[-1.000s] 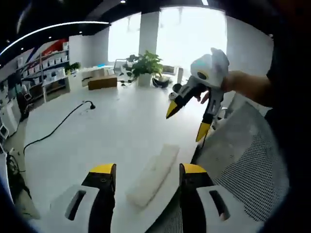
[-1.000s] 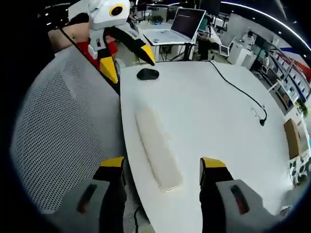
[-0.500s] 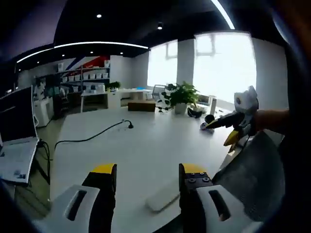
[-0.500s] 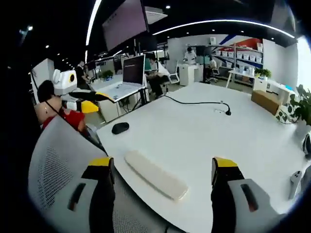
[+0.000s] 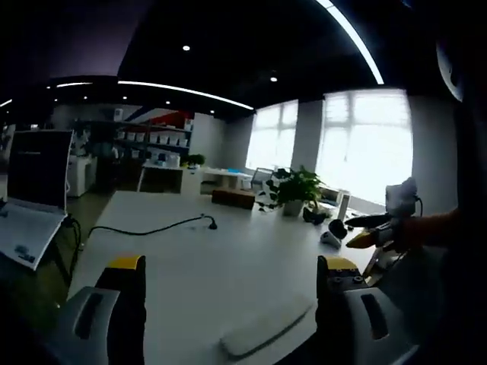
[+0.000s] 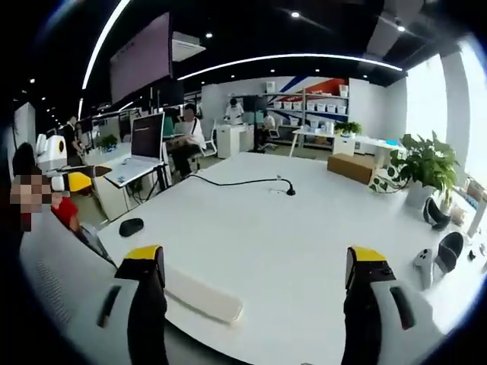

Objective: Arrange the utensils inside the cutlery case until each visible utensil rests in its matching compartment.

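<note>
Cutlery case [image 5: 266, 331]: apparently the long white pad, flat at the near bench [image 5: 198, 258] edge; contents cannot be told.
Left tongs [image 5: 232, 266] and right tongs [image 6: 256, 255] both gape wide, empty, held above the pad. Black mouse [image 6: 131, 226] sits near the pad's end.

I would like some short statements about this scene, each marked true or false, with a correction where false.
1. Both grippers are open and hold nothing. True: the left gripper and right gripper have their jaws wide apart.
2. A black mouse lies on the white table. True.
3. A cutlery case stands on the table. False: none is visible.
4. The pale wrist rest lies near the table edge. True.
5. The black cable is coiled in a pile. False: it runs stretched across the table.
</note>
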Tool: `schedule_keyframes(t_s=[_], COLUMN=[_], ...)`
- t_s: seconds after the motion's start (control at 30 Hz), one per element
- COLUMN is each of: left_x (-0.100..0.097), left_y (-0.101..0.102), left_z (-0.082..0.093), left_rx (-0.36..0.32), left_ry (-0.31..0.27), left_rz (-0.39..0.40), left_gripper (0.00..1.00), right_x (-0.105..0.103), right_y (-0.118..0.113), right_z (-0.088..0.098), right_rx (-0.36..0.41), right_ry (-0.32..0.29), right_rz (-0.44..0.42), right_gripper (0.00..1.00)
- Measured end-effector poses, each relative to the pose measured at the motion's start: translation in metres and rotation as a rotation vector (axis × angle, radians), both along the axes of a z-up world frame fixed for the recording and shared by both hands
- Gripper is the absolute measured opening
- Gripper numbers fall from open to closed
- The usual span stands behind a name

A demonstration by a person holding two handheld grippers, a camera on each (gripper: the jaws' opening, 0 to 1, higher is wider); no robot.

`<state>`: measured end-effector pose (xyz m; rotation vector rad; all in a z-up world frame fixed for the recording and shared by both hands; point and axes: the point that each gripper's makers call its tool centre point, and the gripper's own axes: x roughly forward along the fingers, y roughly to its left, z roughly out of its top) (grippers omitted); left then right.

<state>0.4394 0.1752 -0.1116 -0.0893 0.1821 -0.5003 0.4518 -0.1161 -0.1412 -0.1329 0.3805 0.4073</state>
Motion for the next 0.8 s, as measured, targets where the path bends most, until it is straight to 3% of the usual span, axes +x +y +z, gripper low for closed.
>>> schedule_keyframes(t_s=[0.17, 0.8], left_x=[-0.001, 0.001], left_y=[0.001, 0.008], left_z=[-0.006, -0.008], left_rx=[-0.016, -0.010], left_ry=[0.037, 0.053], left_rz=[0.005, 0.030], left_gripper=[1.00, 0.98], right_x=[-0.001, -0.001], right_y=[0.006, 0.015], right_z=[-0.001, 0.000], right_rx=[0.002, -0.037], right_ry=[0.008, -0.012], right_rz=[0.027, 0.079], right_gripper=[0.99, 0.96])
